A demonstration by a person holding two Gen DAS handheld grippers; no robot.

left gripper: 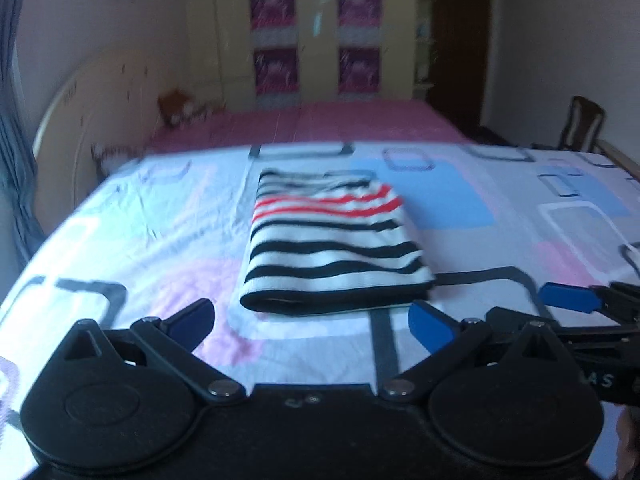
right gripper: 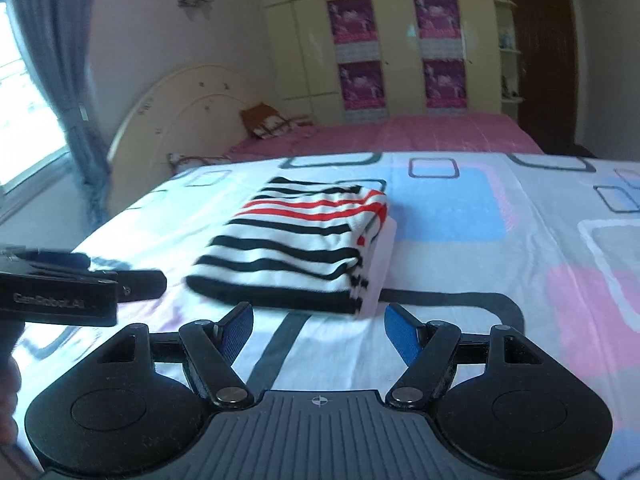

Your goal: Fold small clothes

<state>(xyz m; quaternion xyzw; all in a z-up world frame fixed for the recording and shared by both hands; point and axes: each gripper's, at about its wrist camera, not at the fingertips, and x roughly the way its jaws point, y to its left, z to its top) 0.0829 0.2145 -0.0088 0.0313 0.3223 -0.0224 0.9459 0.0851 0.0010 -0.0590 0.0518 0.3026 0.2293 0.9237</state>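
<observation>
A small striped garment (left gripper: 332,248), white with black and red stripes, lies folded into a neat rectangle on the patterned bedsheet (left gripper: 132,240). It also shows in the right wrist view (right gripper: 296,252). My left gripper (left gripper: 312,324) is open and empty, just short of the garment's near edge. My right gripper (right gripper: 318,328) is open and empty, also just short of the near edge. The right gripper's blue fingertips (left gripper: 568,298) show at the right of the left wrist view. The left gripper (right gripper: 100,280) shows at the left of the right wrist view.
The sheet covers a surface in front of a bed with a pink cover (right gripper: 420,136) and a cream headboard (right gripper: 184,112). A wardrobe with purple posters (right gripper: 400,40) stands behind. A chair (left gripper: 580,124) is at far right, a curtained window (right gripper: 32,80) at left.
</observation>
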